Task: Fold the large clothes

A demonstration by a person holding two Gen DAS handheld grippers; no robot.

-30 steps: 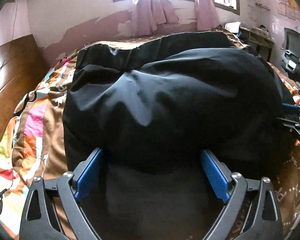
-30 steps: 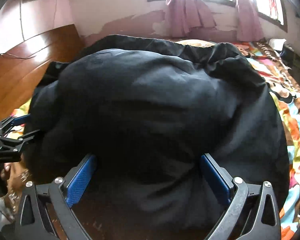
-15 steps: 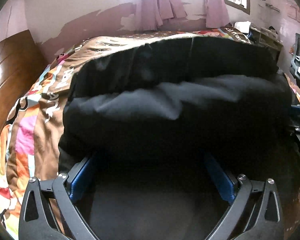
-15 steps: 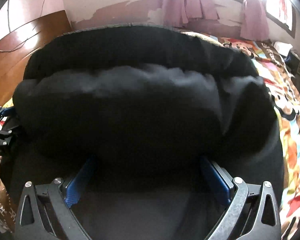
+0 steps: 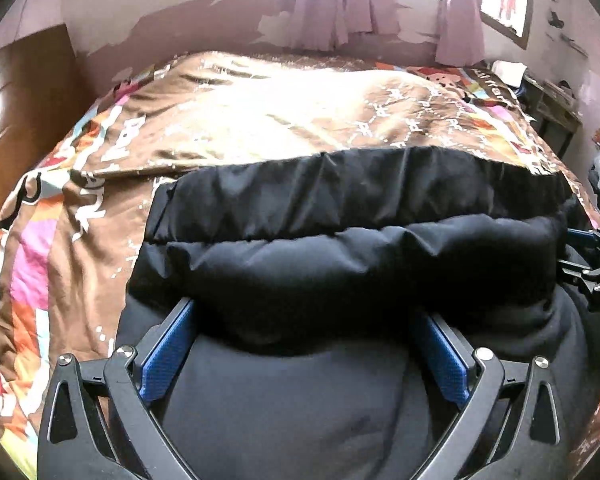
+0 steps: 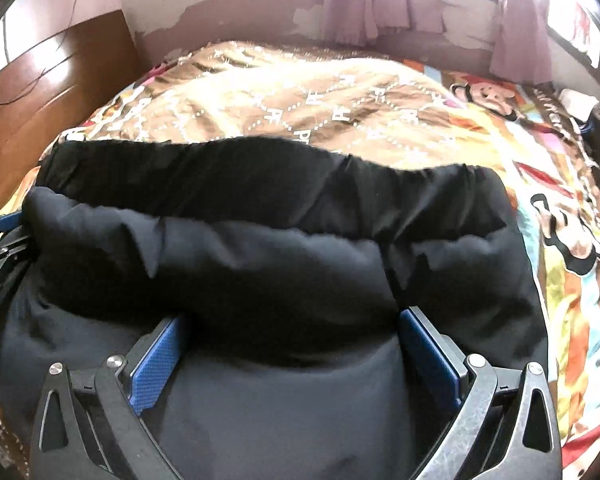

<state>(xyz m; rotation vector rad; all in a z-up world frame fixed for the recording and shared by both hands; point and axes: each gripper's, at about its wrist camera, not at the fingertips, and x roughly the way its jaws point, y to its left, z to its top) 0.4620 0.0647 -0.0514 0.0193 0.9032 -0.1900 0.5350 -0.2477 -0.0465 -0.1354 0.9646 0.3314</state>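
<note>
A large black padded garment [image 5: 340, 264] lies on the bed, doubled over into a thick roll with a flatter band behind it. My left gripper [image 5: 304, 312] stands wide open. The roll rests across its blue fingertips and hides them. My right gripper [image 6: 292, 316] is just as wide, with the same garment [image 6: 260, 260] bulging between its fingers. Each gripper shows in the other's view, the right gripper [image 5: 592, 264] at the garment's right end and the left gripper [image 6: 0, 240] at its left end.
A brown and multicoloured bedspread [image 5: 280, 120] covers the bed beyond the garment. A wooden headboard [image 5: 20, 100] runs along the left. Pink curtains [image 5: 340, 8] hang on the far wall, and a desk with clutter [image 5: 552, 100] stands at the right.
The garment's raised bulk has come down and toward me into a low roll, uncovering the far half of the bed. Both grippers have drawn back with it.
</note>
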